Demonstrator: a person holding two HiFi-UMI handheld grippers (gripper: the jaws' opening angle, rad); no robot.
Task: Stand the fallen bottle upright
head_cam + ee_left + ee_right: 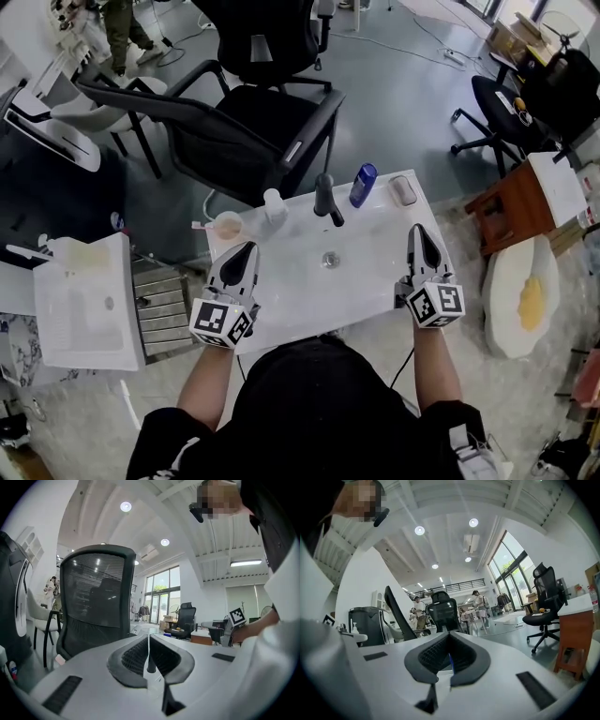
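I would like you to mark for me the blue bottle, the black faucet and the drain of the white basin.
blue bottle (363, 186): head view, middle of its body.
black faucet (325, 199): head view, its upright stem.
drain (330, 260): head view, centre of the metal ring.

The blue bottle (363, 185) stood upright at the rear edge of the white countertop (375, 258), near the faucet (325, 199).
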